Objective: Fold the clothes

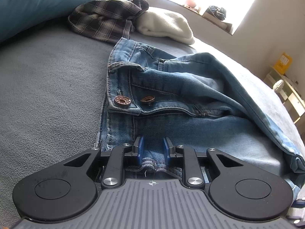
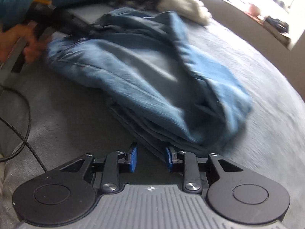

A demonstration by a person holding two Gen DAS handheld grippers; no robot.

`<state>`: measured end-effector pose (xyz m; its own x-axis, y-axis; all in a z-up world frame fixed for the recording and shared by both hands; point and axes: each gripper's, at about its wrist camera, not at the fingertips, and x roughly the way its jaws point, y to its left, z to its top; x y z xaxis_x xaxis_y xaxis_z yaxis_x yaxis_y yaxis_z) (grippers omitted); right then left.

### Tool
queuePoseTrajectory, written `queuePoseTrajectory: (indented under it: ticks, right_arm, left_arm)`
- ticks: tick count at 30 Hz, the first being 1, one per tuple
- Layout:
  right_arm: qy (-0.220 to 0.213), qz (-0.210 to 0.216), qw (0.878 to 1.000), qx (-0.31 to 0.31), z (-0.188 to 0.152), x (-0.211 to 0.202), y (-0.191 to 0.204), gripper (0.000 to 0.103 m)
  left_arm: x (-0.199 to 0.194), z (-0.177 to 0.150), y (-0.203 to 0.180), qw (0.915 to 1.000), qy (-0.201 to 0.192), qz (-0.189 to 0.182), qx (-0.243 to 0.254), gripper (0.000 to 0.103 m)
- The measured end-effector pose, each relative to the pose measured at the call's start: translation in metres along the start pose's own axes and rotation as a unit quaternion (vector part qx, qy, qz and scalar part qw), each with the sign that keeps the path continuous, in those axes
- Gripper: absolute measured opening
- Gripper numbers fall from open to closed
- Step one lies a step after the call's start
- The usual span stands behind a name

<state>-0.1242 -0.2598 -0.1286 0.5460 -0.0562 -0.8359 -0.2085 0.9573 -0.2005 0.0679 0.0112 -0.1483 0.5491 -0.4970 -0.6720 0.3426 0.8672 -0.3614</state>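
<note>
On the napped grey blanket (image 1: 47, 95), left tool (image 1: 152, 148) pinches folded denim jeans (image 1: 181, 99); right tool (image 2: 150, 158) spread.

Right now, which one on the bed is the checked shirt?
Look at the grey bed and follow the blue jeans up to the big teal pillow. The checked shirt lies crumpled beside it, touching a white towel. It is the only thing with dark criss-cross lines.
</note>
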Motion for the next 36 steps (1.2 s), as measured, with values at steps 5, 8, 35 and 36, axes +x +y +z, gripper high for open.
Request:
queuePoseTrajectory:
  ticks: [5,8,35,36]
  right_arm:
    - [-0.012,-0.015,0.999,-0.039,0.005,0.02,0.012,0.035]
    - [-0.019,-0.048,0.997,-0.057,0.003,0.016,0.014,0.011]
    - [0.009,-0.446,0.895,0.011,-0.016,-0.079,-0.216,0.003]
    - [0.017,-0.439,0.897,0.04,-0.024,-0.077,-0.226,0.003]
  left_arm:
    - [0.0,0.0,0.0,1.0,0.0,-0.001,0.004,0.022]
    - [0.0,0.0,0.0,1.0,-0.001,-0.001,0.006,0.022]
    - [0.001,0.002,-0.006,0.9997,0.004,0.009,0.024,0.022]
    - [0.001,0.002,-0.007,0.9996,0.005,0.01,0.025,0.022]
